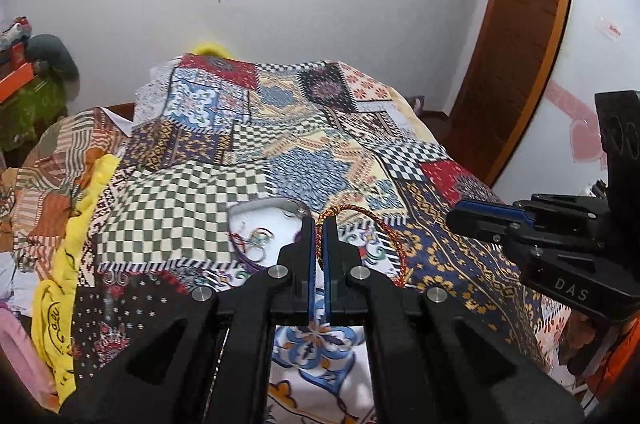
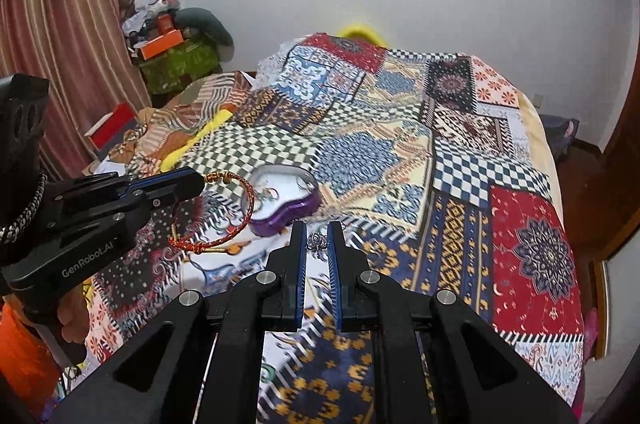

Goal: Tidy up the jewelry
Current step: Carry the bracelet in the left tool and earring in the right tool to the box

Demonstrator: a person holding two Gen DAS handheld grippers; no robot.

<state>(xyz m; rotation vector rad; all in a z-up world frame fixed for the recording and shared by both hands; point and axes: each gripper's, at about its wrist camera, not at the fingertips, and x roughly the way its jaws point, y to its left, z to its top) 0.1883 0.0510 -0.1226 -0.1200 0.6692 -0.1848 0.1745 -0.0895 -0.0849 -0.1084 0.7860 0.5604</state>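
Observation:
My left gripper (image 1: 319,222) is shut on a red and gold braided bracelet (image 1: 385,226), whose loop hangs out to the right above the quilt. Just behind its tips lies an open purple jewelry box (image 1: 260,205) with a white inside that holds several coloured rings (image 1: 258,240). The right wrist view shows the same bracelet (image 2: 249,194) dangling from the left gripper (image 2: 199,184), in front of the purple box (image 2: 288,214). My right gripper (image 2: 317,226) is shut on a small silver piece (image 2: 318,244), held above the quilt near the box. It enters the left wrist view from the right (image 1: 456,220).
A patchwork quilt (image 1: 304,152) covers the bed. A yellow cloth (image 1: 64,264) lies along its left edge, beside a small silver piece on the quilt (image 1: 115,278). A wooden door (image 1: 516,36) stands at the right; a striped curtain (image 2: 60,24) and cluttered boxes (image 2: 168,48) at the left.

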